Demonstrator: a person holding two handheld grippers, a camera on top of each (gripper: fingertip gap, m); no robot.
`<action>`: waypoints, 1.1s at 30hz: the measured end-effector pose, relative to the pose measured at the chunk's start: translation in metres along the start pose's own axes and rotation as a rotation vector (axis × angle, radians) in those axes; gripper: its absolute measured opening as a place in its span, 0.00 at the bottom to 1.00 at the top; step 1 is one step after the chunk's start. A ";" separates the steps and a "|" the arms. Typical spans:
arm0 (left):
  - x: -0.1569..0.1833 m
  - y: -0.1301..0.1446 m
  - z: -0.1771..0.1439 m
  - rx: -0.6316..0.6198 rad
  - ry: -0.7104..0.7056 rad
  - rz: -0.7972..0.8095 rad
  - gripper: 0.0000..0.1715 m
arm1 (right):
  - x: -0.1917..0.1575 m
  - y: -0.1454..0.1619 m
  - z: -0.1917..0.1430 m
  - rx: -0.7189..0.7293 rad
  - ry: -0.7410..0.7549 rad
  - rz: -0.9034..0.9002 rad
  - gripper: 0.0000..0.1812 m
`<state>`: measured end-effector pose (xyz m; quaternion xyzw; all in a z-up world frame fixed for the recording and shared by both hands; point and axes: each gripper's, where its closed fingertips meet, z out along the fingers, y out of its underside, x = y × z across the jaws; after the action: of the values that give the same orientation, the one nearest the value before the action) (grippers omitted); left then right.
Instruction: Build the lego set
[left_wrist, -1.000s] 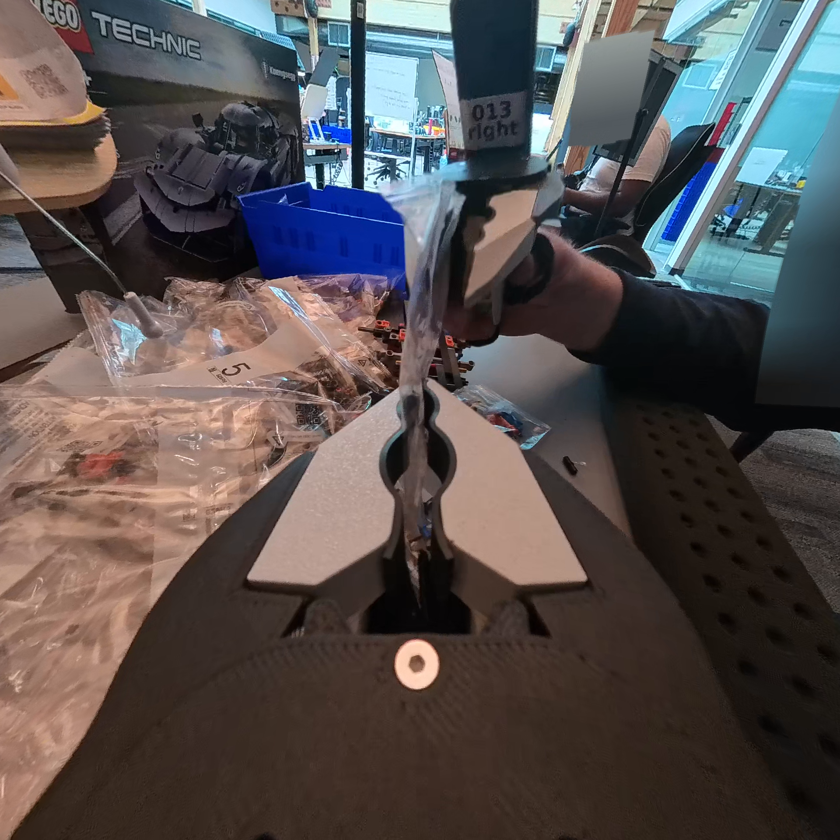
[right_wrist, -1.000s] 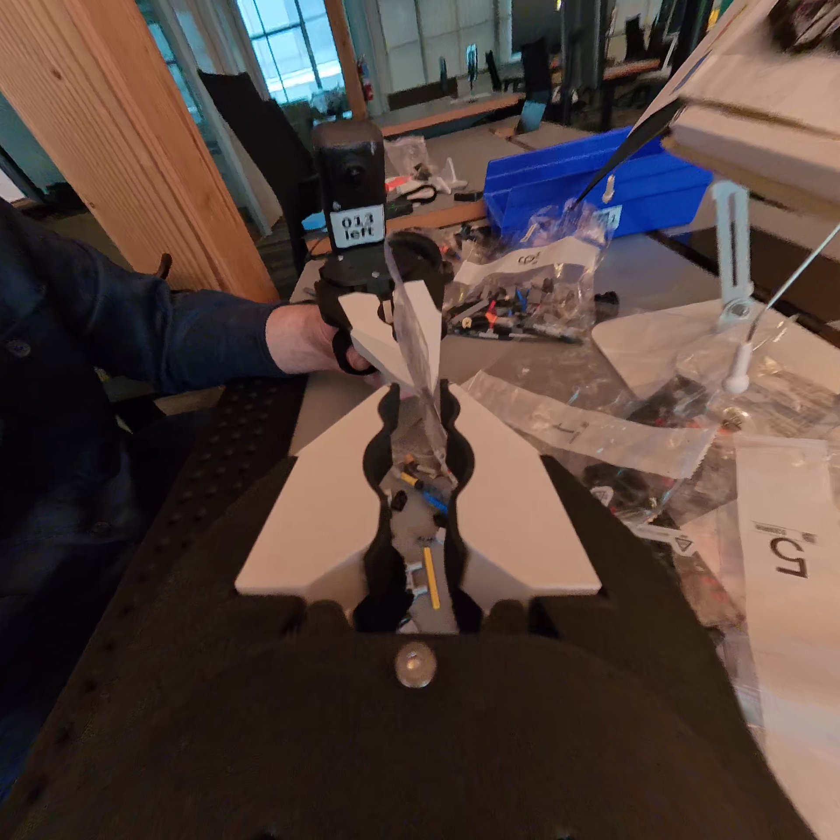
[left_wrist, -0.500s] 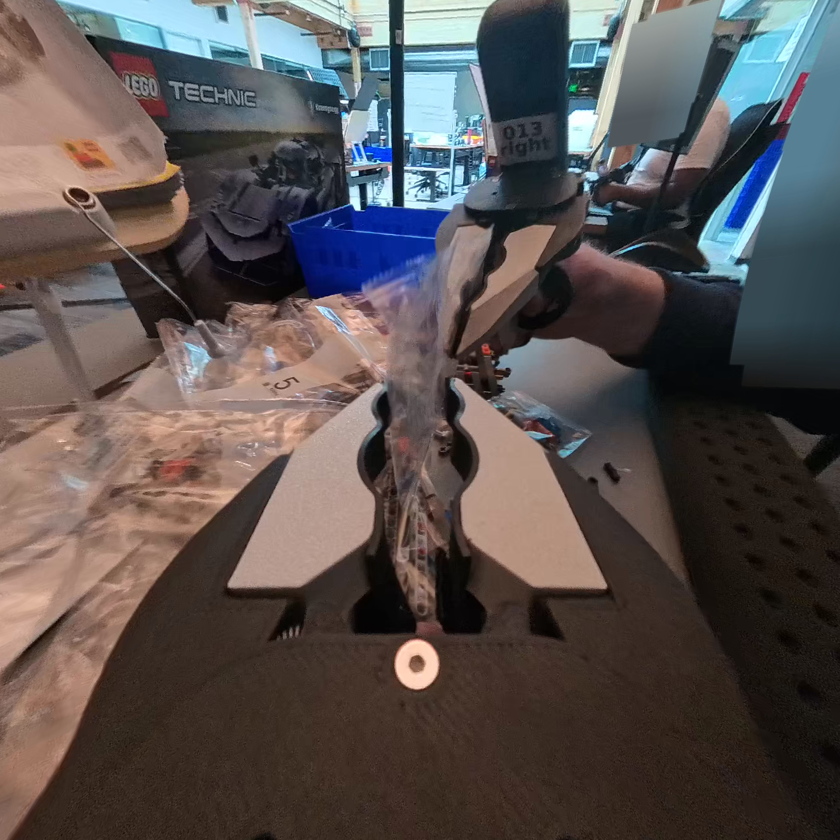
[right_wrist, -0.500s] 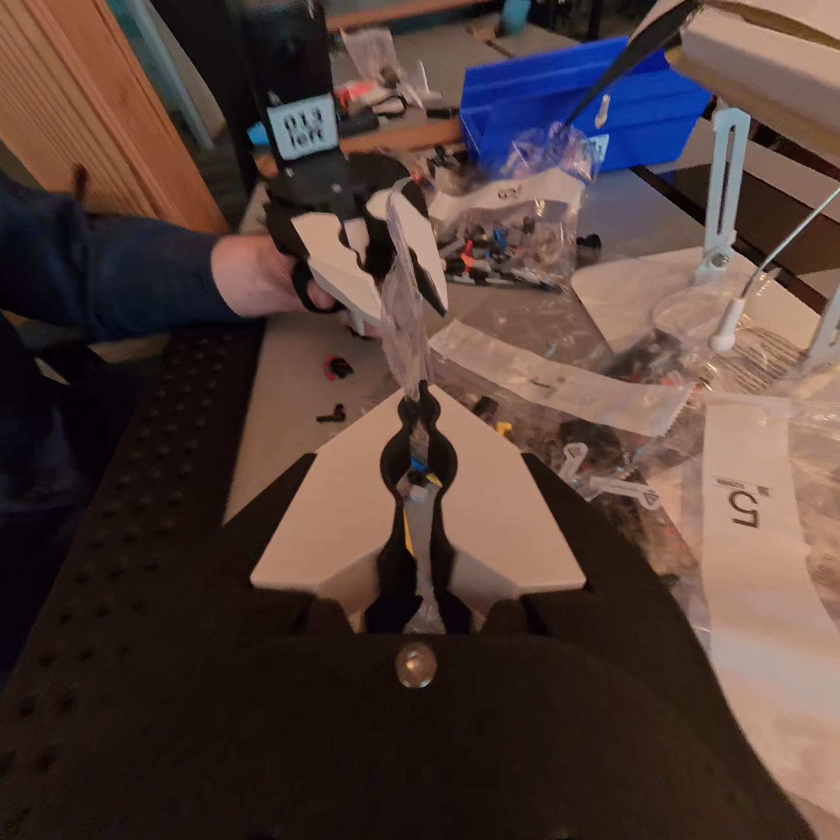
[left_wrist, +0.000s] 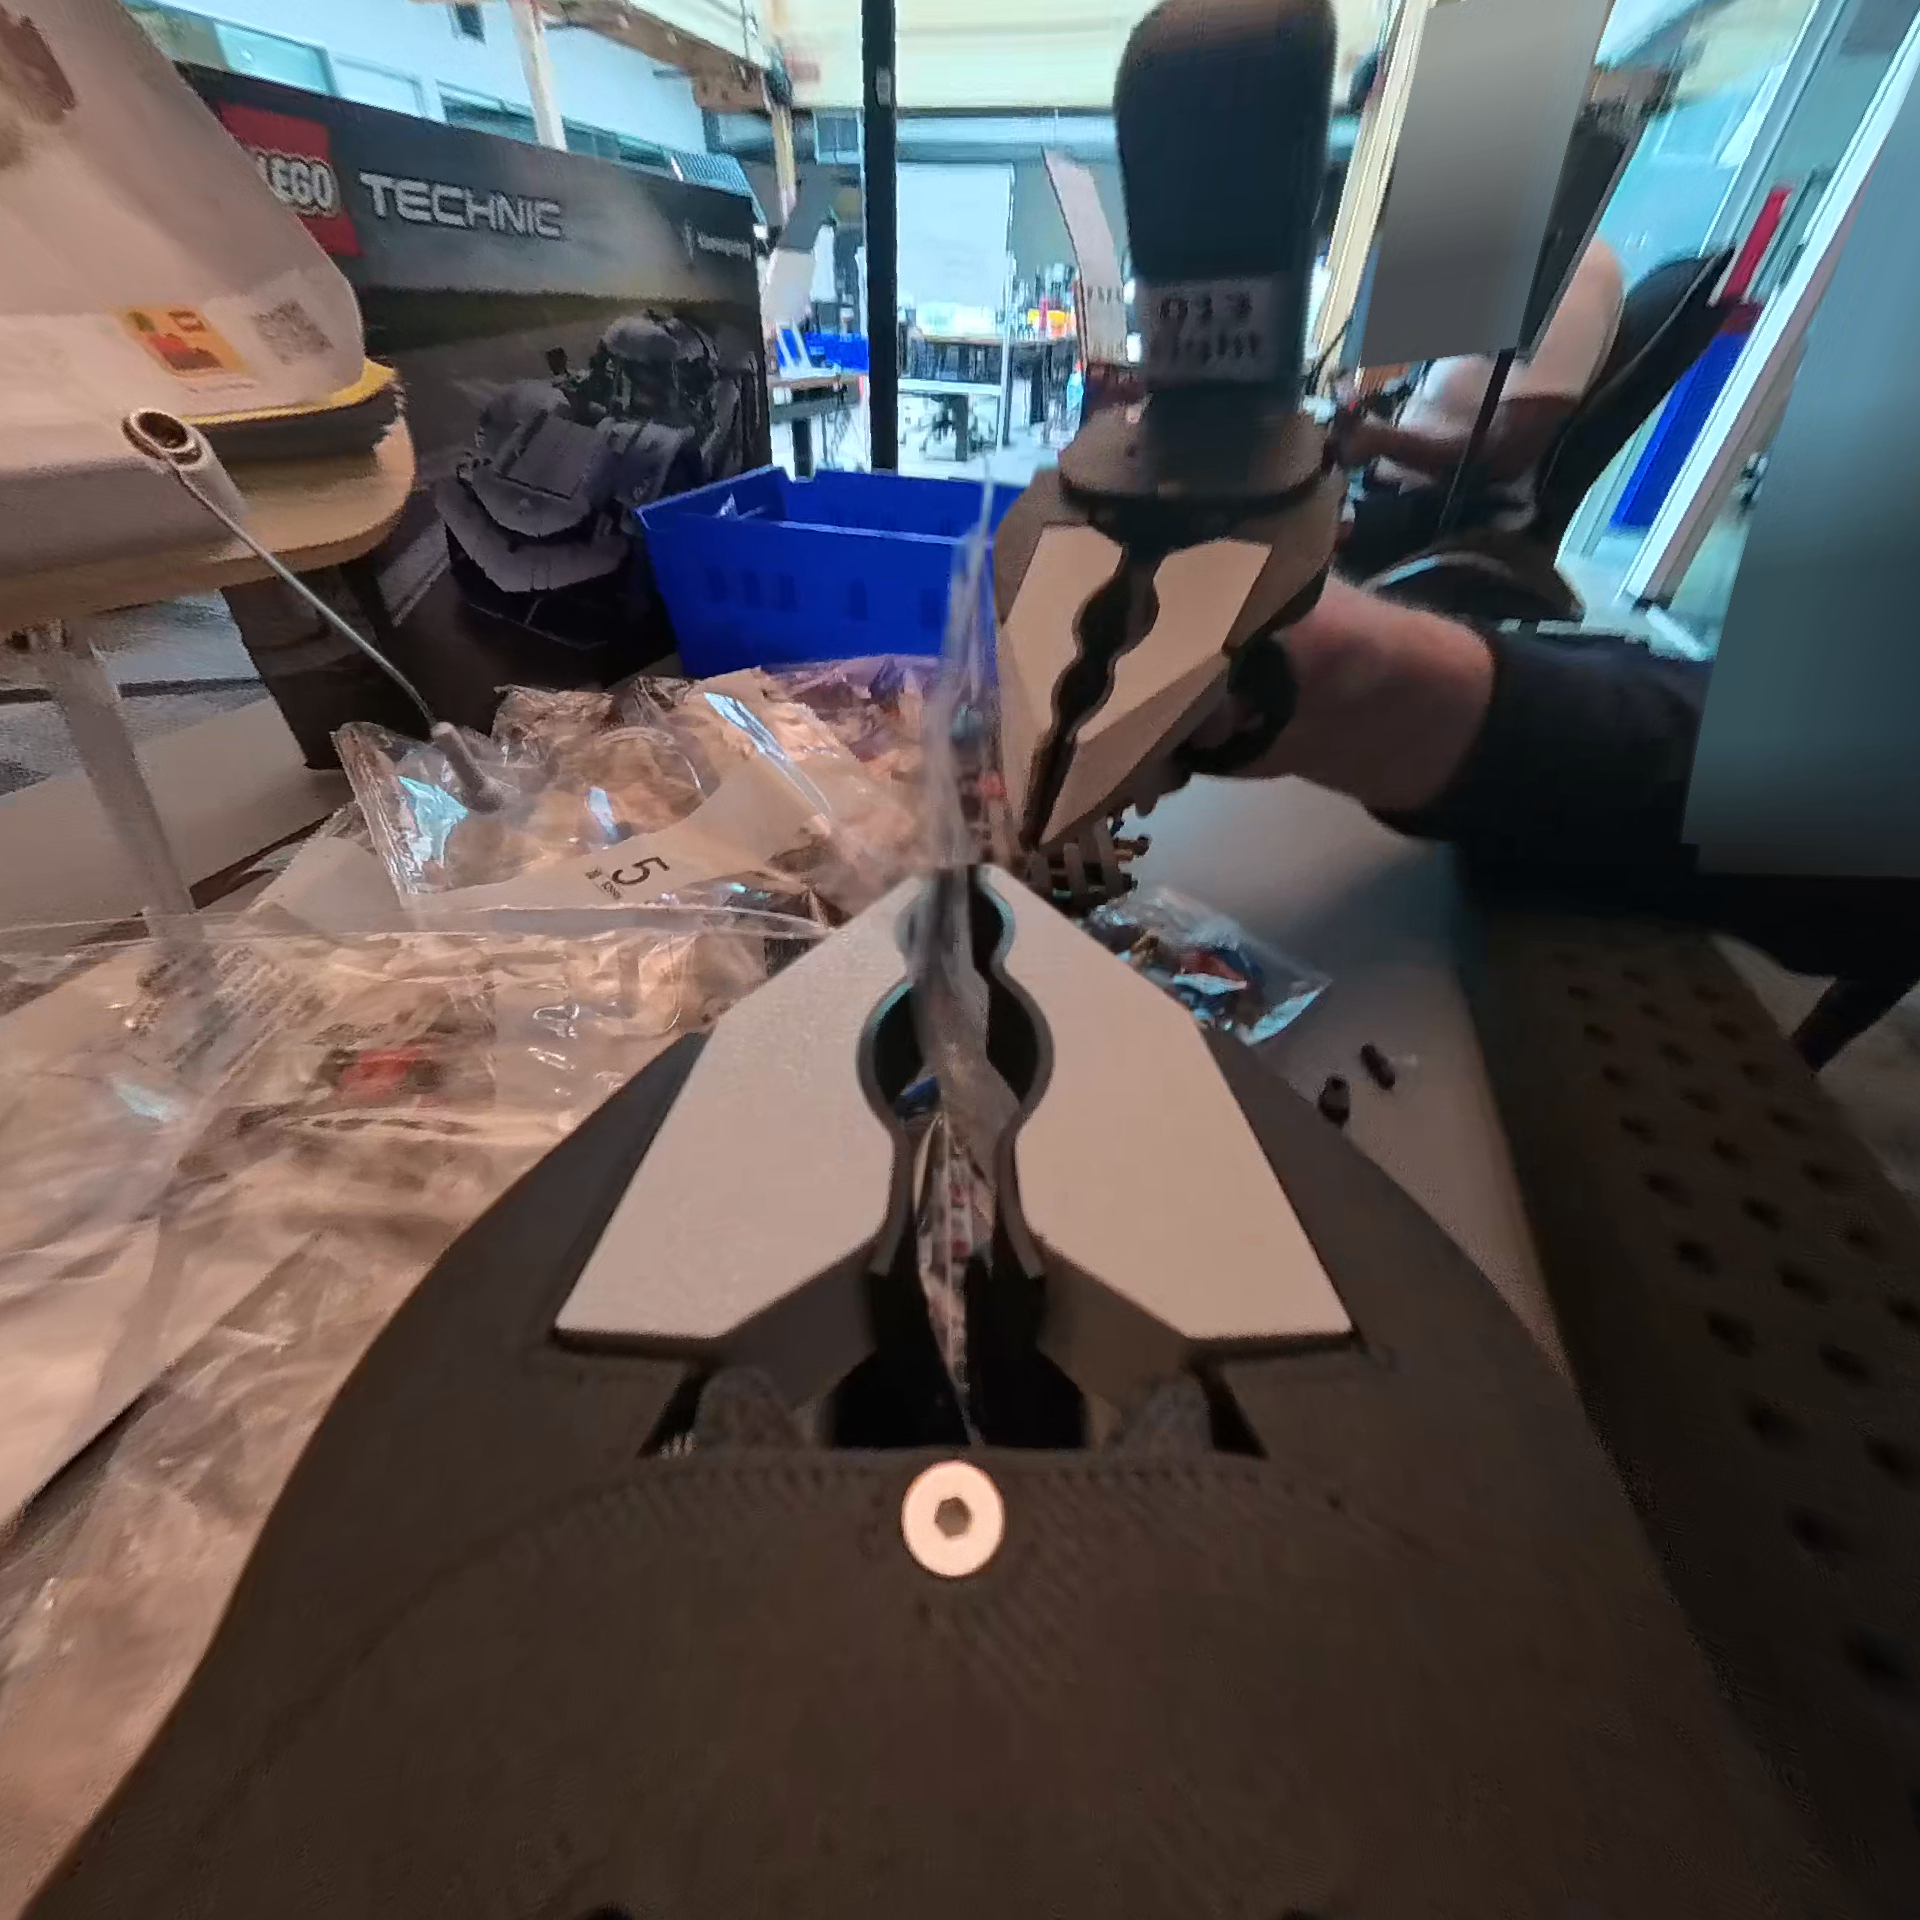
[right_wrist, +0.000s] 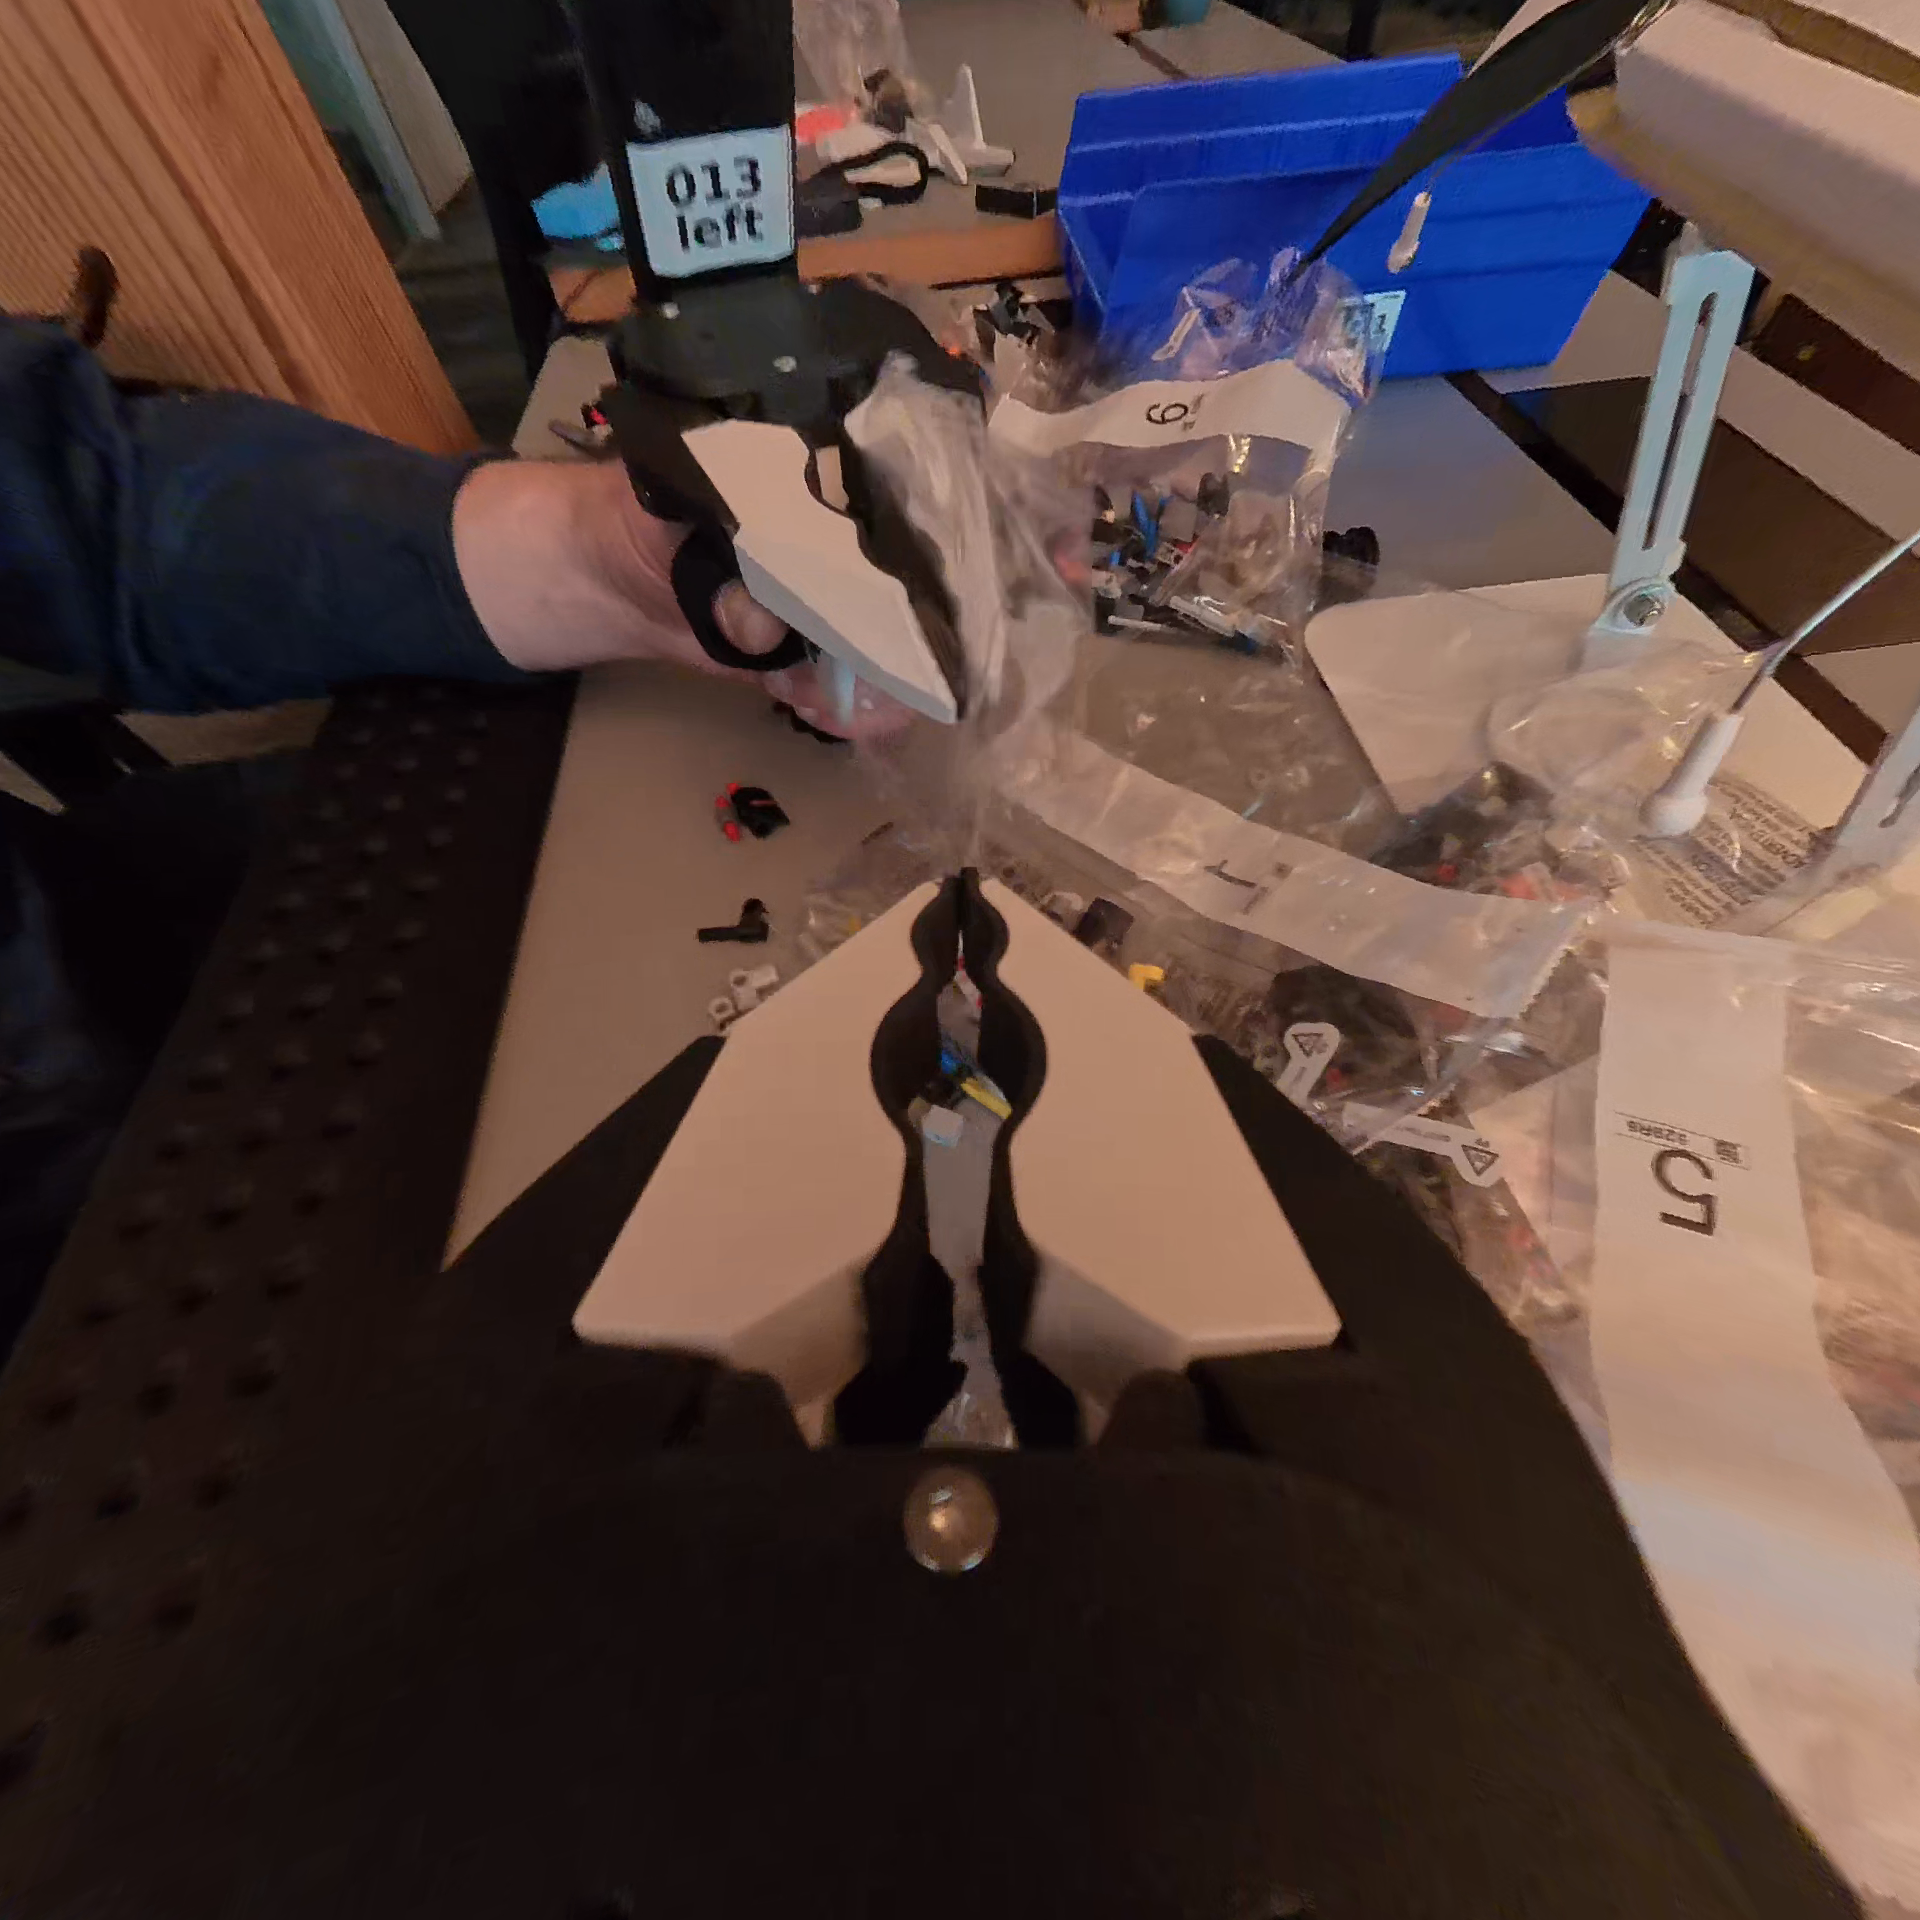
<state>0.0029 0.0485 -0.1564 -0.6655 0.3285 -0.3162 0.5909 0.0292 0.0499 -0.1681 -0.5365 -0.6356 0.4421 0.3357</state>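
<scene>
— Both tools have drawn apart since a second ago; back then the right tool had its fingers spread around the small clear bag, and now they are pinched together on it.

— Where is that bag now?

— The small clear bag (right_wrist: 971, 727) is stretched in the air between the two tools, above the bench (right_wrist: 644, 883). The right tool (right_wrist: 961, 894) has its tips clamped on one edge, with little coloured pieces showing in the gap behind the tips. The left tool (left_wrist: 956, 883) is clamped on the other part of the film, which runs up past its tips.

— And around the bag?

— Just under it, a few loose black and red pieces (right_wrist: 750, 812) lie on the bench. Beside the bag, to the side away from the person's sleeve, flat numbered bags of parts (right_wrist: 1299, 894) overlap each other. Farther beyond the bag another numbered bag (right_wrist: 1184, 488) leans in front of a blue bin (right_wrist: 1455, 218). In the left wrist view the dark set box (left_wrist: 540, 416) stands behind the bin. The hand (left_wrist: 1361, 707) holding the right tool is just past the bag.
</scene>
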 end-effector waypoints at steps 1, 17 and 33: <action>-0.001 0.003 0.000 -0.022 -0.006 0.023 0.04 | 0.001 0.002 -0.001 -0.021 0.018 -0.023 0.00; 0.010 -0.010 -0.003 0.062 0.057 -0.011 0.00 | 0.015 -0.001 -0.004 0.038 0.039 0.085 0.16; 0.021 -0.011 0.001 0.088 0.123 -0.053 0.00 | -0.012 -0.009 0.003 0.114 -0.159 0.133 0.10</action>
<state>0.0167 0.0334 -0.1445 -0.6267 0.3323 -0.3861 0.5897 0.0258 0.0377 -0.1602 -0.5209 -0.5971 0.5399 0.2840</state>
